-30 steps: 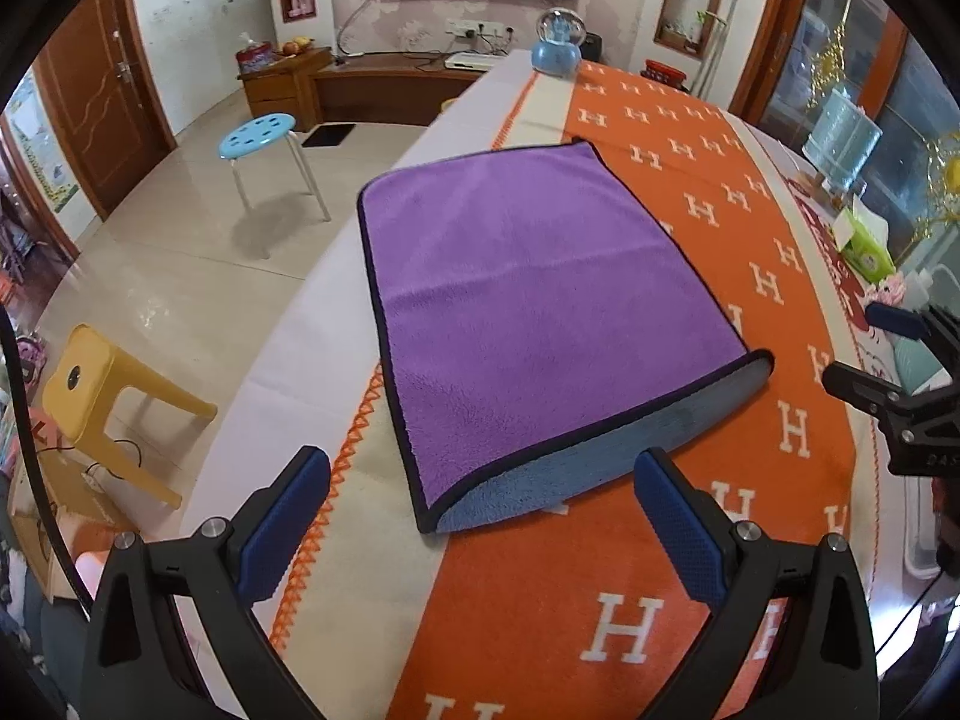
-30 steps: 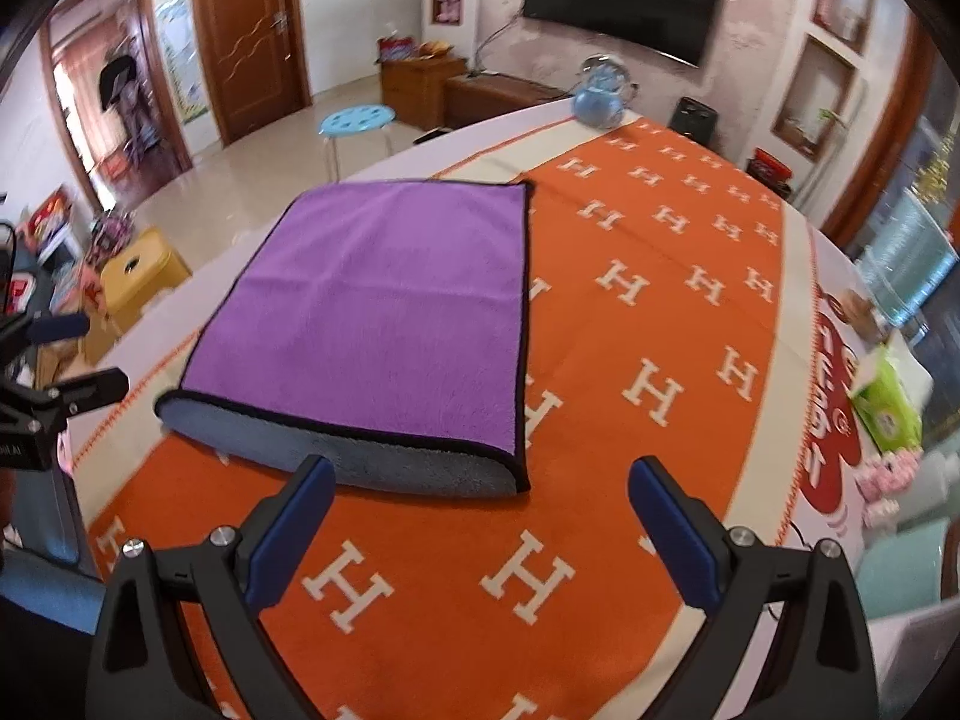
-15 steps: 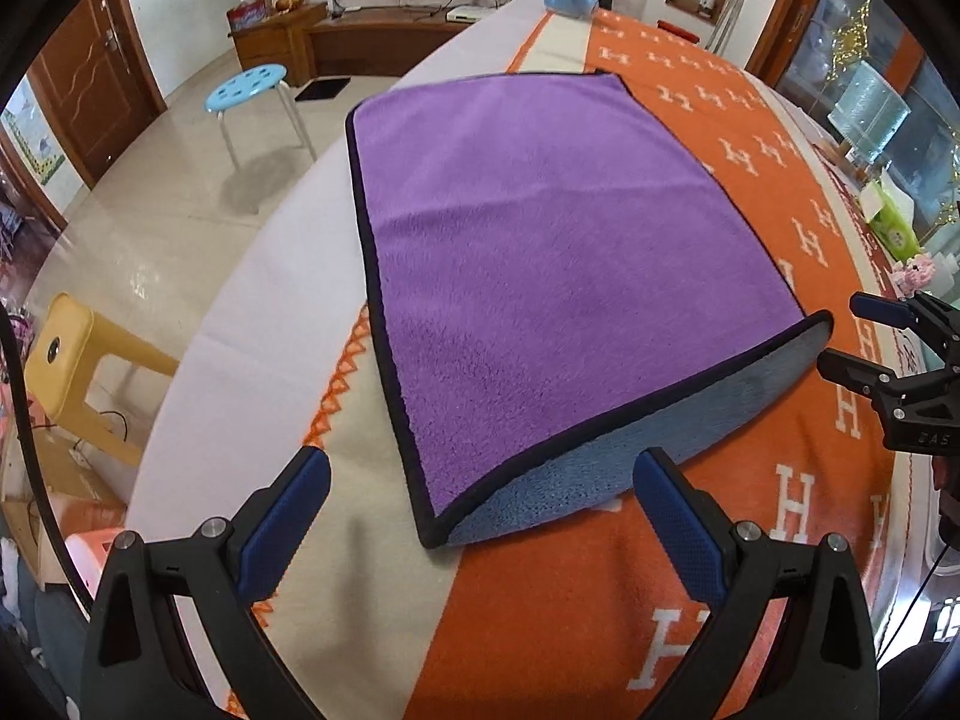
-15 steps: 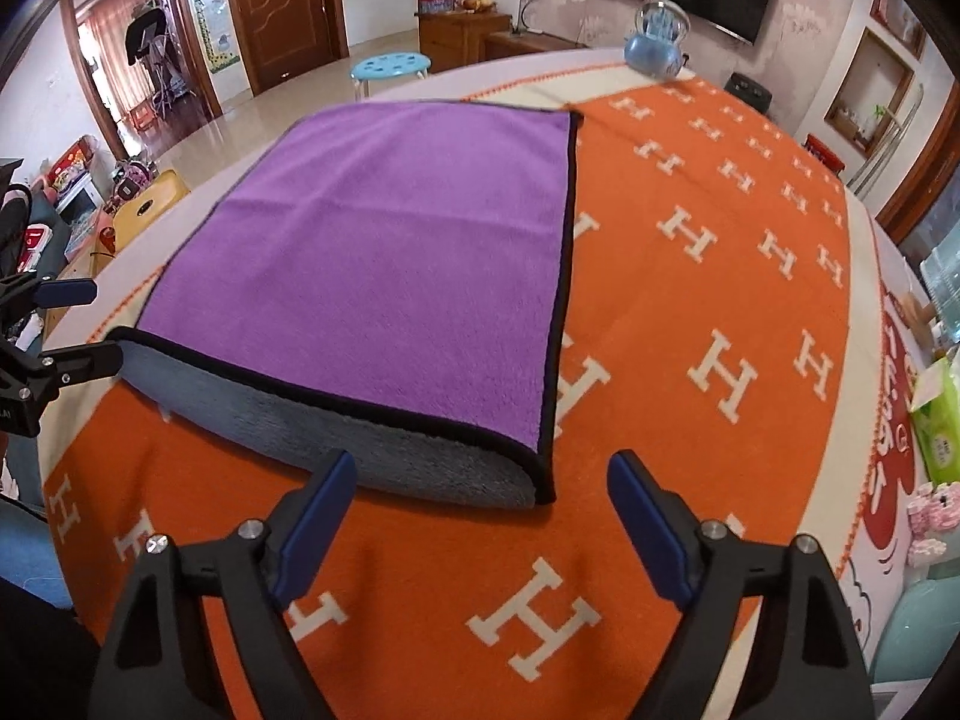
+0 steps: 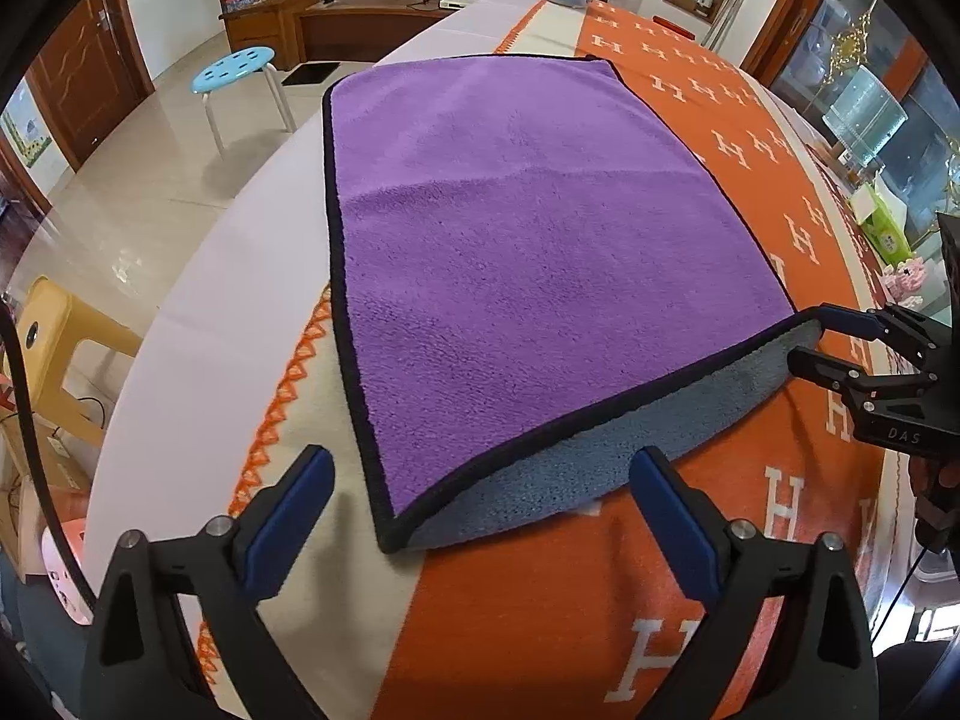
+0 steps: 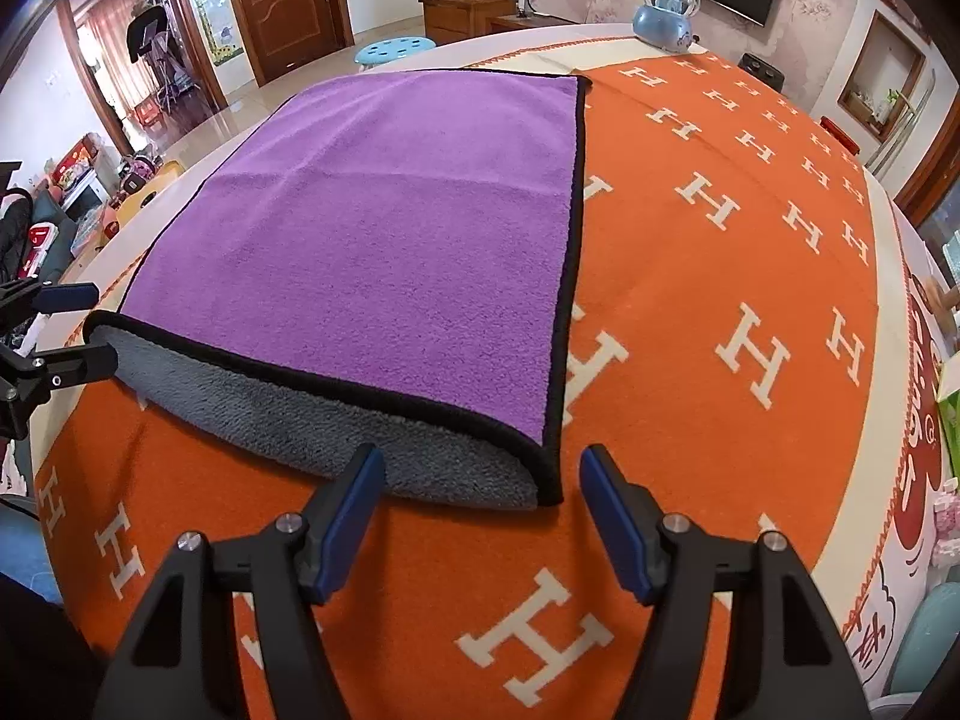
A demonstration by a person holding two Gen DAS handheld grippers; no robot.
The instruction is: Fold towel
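Observation:
A purple towel [image 5: 528, 252] with black trim lies folded once on the orange H-pattern tablecloth [image 5: 540, 630]; its grey underside shows along the near fold. It also shows in the right wrist view [image 6: 384, 228]. My left gripper [image 5: 480, 516] is open, its fingers either side of the near left corner. My right gripper [image 6: 480, 510] is open, narrower, just short of the near right corner. In the left wrist view the right gripper [image 5: 810, 339] sits at the towel's right corner. In the right wrist view the left gripper [image 6: 78, 327] sits at its left corner.
A blue snow-globe ornament [image 6: 666, 12] stands at the table's far end. A green tissue pack [image 5: 882, 222] lies at the right edge. A blue stool [image 5: 234, 69] and a yellow stool [image 5: 54, 348] stand on the floor left of the table.
Both grippers have moved forward and down to the towel's near corners. The right gripper's fingers have come closer together. The towel has not moved.

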